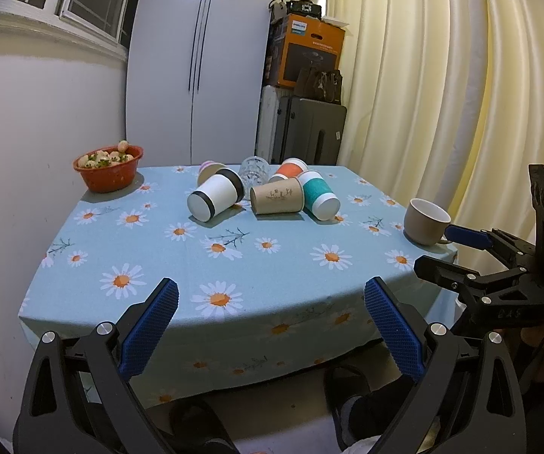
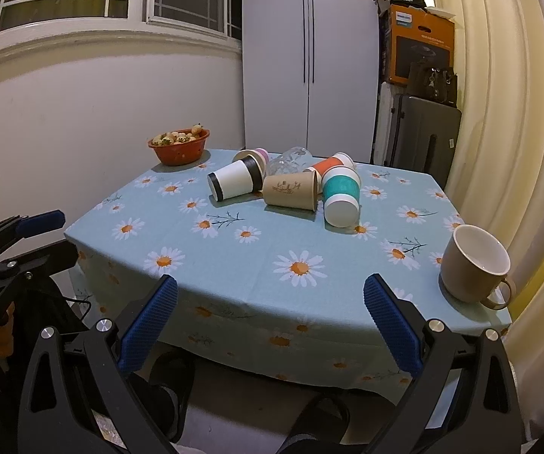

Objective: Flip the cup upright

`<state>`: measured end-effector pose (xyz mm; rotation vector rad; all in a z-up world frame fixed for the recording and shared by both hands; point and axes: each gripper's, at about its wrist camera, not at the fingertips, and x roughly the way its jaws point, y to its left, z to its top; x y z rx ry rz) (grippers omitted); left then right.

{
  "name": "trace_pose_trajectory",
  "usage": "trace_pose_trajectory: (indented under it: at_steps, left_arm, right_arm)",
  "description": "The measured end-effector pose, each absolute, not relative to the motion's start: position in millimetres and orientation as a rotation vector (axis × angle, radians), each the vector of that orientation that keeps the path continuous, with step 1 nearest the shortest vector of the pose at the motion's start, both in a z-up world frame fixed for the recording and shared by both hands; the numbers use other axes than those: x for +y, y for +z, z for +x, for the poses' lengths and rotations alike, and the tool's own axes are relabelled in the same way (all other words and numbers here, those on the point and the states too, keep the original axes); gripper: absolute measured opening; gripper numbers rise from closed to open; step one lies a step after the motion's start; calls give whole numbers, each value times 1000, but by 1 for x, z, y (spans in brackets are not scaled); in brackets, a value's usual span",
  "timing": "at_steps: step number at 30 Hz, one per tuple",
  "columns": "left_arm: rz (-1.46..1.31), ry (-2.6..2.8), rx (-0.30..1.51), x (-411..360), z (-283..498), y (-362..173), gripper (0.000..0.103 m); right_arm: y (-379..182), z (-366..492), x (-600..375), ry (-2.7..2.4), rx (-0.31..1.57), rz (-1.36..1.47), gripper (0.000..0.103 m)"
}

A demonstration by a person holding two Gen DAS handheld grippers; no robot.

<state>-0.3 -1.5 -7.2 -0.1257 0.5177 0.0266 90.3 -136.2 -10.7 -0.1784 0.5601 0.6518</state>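
Toward the far end of the desk (image 2: 234, 261), paper cups (image 2: 290, 189) lie tipped in a huddle, well back from the near edge. Upright mug (image 2: 474, 265) sits near the right edge. Left gripper (image 1: 272, 325) and right gripper (image 2: 272, 325) both hang wide apart, holding nothing, off the near edge.

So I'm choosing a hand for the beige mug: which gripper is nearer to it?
Right. The right gripper sits just off the table edge near the beige mug; the left gripper is farther left.
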Motion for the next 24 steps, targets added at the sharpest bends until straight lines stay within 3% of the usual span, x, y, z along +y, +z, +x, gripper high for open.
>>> trace_pose_trajectory:
  at_steps: [13,24]
  left_arm:
    - [-74,-42,633,0,39,-10,96]
    - [-35,-53,801,50,141,-9,96]
  right_arm:
    - [-11,137,-126,685,730,-109,98]
    - [-1,206,-102,768,820,-25,98]
